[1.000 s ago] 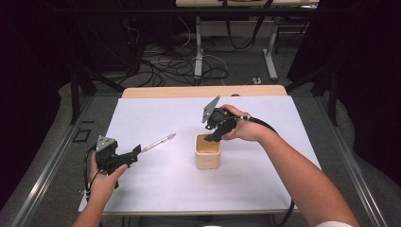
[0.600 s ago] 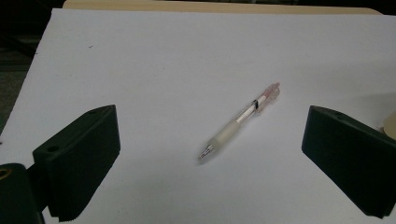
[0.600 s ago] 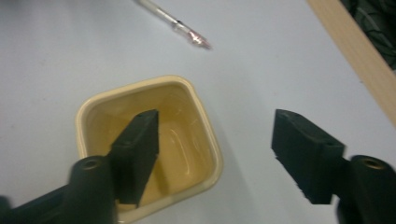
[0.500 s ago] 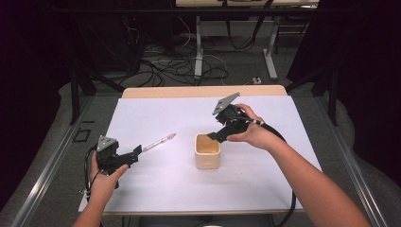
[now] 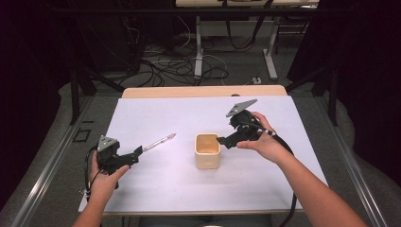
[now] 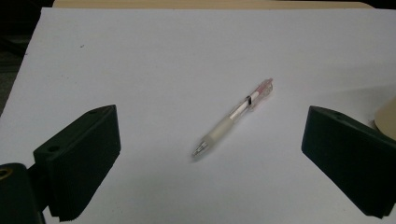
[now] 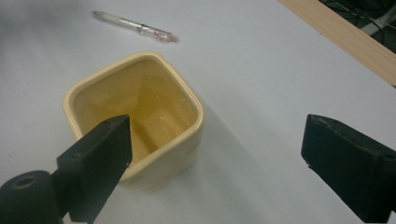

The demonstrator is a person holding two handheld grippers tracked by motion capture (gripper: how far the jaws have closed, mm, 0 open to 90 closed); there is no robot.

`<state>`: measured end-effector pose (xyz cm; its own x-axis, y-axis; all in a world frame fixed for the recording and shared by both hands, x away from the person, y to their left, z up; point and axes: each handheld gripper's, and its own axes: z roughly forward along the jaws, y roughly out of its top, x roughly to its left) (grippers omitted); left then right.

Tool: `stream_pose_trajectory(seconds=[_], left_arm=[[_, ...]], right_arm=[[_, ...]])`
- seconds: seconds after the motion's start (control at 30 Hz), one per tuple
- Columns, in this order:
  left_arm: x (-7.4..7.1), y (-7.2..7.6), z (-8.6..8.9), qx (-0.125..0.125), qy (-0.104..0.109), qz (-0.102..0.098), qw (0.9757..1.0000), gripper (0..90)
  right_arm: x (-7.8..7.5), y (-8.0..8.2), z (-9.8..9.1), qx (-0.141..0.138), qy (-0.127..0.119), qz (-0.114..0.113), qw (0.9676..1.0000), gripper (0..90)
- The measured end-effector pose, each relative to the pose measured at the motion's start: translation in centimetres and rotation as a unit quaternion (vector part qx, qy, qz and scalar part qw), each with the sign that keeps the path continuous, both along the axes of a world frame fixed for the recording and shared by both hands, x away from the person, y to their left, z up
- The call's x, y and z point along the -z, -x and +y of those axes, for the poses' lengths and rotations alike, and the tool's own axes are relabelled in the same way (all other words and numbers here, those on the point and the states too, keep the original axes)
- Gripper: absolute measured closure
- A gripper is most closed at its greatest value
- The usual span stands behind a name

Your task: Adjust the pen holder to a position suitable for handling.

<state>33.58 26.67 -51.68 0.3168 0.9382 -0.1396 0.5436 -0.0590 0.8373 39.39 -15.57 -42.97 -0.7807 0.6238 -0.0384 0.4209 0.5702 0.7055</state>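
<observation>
On the white table sheet (image 5: 156, 189) my left gripper (image 5: 137, 152) and right gripper (image 5: 221, 140) spread empty, the right's jaws just opening beside the yellow cup (image 5: 207, 150), the pen (image 5: 159, 141) lying tip toward me, cables (image 5: 156, 66) beyond.

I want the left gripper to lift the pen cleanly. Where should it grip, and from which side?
Probably the frosted rubber grip of the pen, near the tip. The pen lies flat and alone on the white table, pointing at the open left gripper, so come from above, fingers closing across the barrel; the rubber should resist slipping.
</observation>
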Motion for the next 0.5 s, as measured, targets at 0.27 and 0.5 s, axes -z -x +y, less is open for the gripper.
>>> stream_pose_trajectory(seconds=[0.27,0.5], left_arm=[[-0.2,0.0,-0.1,0.006,-0.013,-0.001,0.9999,4.5],[-0.3,-0.1,0.0,0.004,-0.019,0.004,0.9998,8.6]], right_arm=[[0.3,1.4,-2.6,0.058,-0.055,-0.012,0.9967,0.0],[1.4,2.8,-4.7,0.109,-0.096,-0.016,0.9893,0.0]])
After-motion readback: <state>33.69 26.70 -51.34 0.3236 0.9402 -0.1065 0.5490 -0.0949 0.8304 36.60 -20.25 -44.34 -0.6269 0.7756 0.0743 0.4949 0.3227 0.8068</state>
